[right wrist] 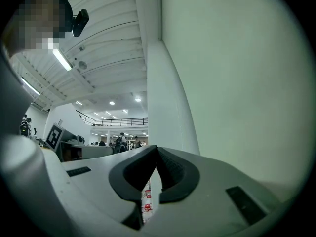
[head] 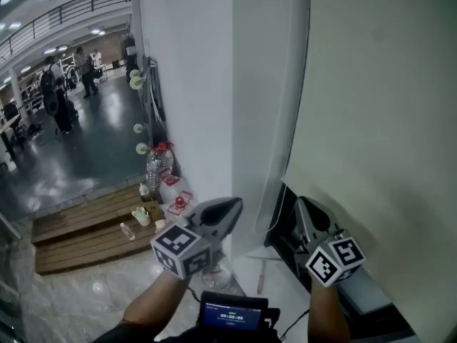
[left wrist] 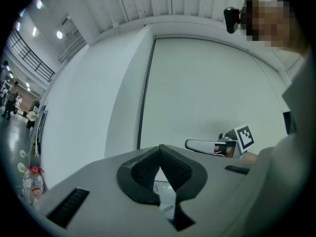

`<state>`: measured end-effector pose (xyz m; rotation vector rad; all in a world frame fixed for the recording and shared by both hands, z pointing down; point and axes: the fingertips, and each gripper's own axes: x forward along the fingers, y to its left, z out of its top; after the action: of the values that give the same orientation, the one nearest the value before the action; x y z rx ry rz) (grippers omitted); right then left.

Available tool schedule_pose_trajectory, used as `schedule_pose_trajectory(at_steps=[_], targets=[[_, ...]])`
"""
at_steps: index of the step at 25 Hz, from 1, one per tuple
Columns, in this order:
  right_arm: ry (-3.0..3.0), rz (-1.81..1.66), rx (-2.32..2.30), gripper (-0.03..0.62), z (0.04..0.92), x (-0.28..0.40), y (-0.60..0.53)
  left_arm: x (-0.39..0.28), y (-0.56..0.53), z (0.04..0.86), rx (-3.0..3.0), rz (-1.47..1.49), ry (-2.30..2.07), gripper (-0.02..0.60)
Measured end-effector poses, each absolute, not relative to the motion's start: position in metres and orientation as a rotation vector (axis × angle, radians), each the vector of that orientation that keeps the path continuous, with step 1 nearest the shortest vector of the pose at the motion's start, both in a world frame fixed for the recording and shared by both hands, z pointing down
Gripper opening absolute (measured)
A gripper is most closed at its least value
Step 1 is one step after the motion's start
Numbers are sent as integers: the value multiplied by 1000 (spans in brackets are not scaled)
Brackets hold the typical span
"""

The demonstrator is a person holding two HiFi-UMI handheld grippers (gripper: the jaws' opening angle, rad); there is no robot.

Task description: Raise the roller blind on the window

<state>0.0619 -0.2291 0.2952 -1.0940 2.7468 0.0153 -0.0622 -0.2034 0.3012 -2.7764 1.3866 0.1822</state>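
Both forearms reach forward, left gripper [head: 233, 207] and right gripper [head: 305, 207] clenched empty, nearly level, the roller blind [head: 371, 84] ahead of them.

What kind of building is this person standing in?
Probably a large open workshop or lab hall, not a home: a railed upper gallery overlooks it, people stand among equipment on a glossy floor, and a wooden platform and water bottles sit by the wall.
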Motion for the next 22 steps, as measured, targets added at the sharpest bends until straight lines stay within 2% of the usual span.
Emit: schedule_pose_trajectory(at_steps=[5,10,19,21,22], targets=[[2772,17,-1052,7,290,69,-258,-46,-224,299,-2772,184,1418,-5],[2793,44,-1030,40,282,65,-285,-45,-247,292,-2742,163,1447,-5],[2792,-5,-1095,40,281,43,-327,-54,-278,282,-2739,137,1448,-4],[2807,-1,-1090,101,281,36,-340,-54,-283,283,-2744,110,1421,-2],[2809,-3,-1097,121,281,34,-347,-53,-286,282,-2746,100,1407,29]])
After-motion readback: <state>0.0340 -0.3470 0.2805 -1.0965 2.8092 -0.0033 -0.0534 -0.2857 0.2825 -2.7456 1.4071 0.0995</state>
